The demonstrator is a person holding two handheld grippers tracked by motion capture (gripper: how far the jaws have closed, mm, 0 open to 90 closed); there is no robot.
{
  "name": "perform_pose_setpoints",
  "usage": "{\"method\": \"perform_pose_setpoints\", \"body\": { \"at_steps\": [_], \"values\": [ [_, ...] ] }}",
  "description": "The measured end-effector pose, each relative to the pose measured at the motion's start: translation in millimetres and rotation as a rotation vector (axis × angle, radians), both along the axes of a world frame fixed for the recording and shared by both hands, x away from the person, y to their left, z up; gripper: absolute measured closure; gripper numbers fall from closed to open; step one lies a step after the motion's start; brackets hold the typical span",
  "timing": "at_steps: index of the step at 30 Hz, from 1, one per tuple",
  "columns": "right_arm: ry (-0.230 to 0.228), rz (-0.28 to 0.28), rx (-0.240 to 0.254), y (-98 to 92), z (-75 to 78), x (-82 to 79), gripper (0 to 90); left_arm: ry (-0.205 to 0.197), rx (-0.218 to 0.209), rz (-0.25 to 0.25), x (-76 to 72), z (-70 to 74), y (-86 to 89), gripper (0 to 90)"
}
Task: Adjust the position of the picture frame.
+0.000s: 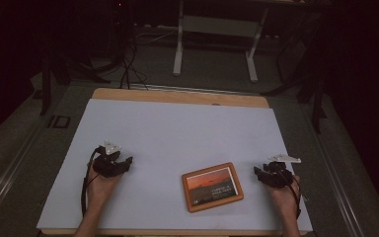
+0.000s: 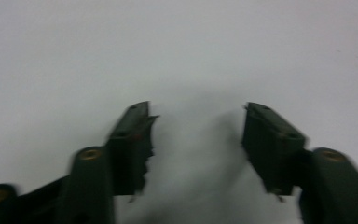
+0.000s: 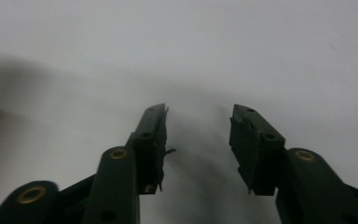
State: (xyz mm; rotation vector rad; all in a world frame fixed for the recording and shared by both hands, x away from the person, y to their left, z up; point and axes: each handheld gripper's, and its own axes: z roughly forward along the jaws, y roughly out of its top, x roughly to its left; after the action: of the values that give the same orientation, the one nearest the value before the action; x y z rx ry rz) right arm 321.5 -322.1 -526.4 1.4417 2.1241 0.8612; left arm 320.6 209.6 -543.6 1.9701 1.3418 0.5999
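A wooden-framed picture (image 1: 212, 186) showing an orange sunset lies flat on the white sheet (image 1: 177, 138), near the front and right of centre. My left gripper (image 1: 127, 162) rests low over the sheet at the front left, well apart from the frame, its jaws open with nothing between them (image 2: 198, 123). My right gripper (image 1: 256, 172) sits just right of the frame, a short gap away, jaws pointing toward it. In the right gripper view its jaws (image 3: 198, 119) stand open over bare white sheet, empty.
The white sheet covers a wooden table (image 1: 177, 96) whose far edge shows. Beyond it, on the dark floor, stand a white metal stand (image 1: 217, 44) and loose cables (image 1: 128, 64). Dark furniture legs flank both sides.
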Motion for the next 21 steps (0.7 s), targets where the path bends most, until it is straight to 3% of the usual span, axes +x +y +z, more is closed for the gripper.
{"method": "perform_pose_setpoints", "body": {
  "at_steps": [6,10,16,21],
  "values": [
    [-0.002,0.107,-0.033,17.6,10.4,-7.2,58.4,0.000,-0.054,-0.079,-2.9,6.6,-2.3,53.5],
    [-0.015,0.160,-0.039,23.1,19.2,-17.0,56.9,0.011,-0.127,-0.192,-6.8,10.5,-6.5,54.1],
    [0.002,0.211,-0.041,24.8,27.3,-27.7,60.8,0.028,-0.127,-0.257,-10.2,13.0,-13.9,61.7],
    [0.007,0.280,-0.026,32.6,43.6,-35.3,69.9,0.041,-0.125,-0.332,-13.4,17.8,-25.6,77.5]
  ]
}}
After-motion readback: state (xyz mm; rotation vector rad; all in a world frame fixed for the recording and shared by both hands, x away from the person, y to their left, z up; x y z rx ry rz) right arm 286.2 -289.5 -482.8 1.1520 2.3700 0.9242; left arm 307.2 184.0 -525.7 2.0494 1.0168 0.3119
